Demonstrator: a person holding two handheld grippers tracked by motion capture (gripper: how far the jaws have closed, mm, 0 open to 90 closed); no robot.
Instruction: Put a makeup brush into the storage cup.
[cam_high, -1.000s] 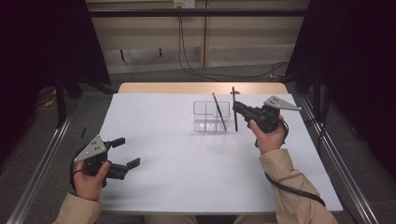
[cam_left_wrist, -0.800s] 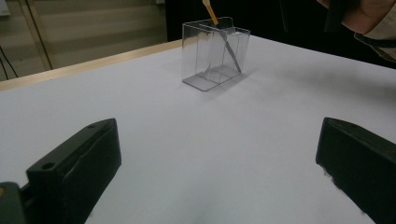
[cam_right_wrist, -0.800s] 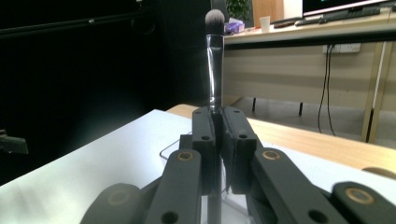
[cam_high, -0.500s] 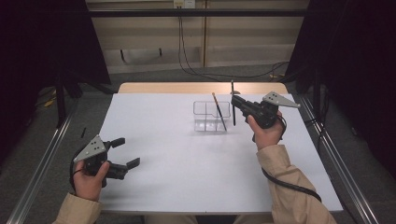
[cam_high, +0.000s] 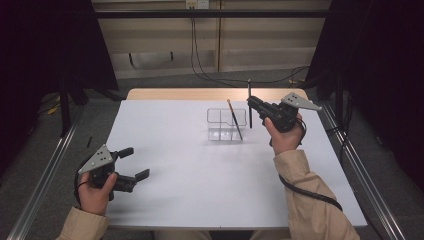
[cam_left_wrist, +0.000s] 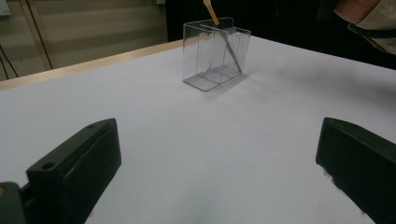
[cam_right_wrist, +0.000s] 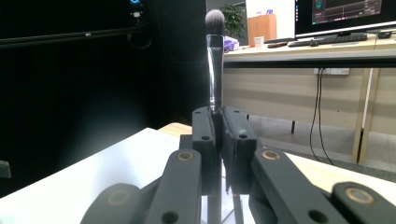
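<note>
Jaws of the right gripper (cam_high: 251, 103) pinch a dark makeup brush (cam_right_wrist: 215, 65) upright, bristles up, just right of the clear holder (cam_high: 227, 124) at the far middle of the white table (cam_high: 200, 175). A wooden-handled brush (cam_high: 234, 118) leans inside that holder. The left gripper (cam_high: 134, 163) hovers near the table's near left edge, jaws spread wide with nothing between them.
</note>
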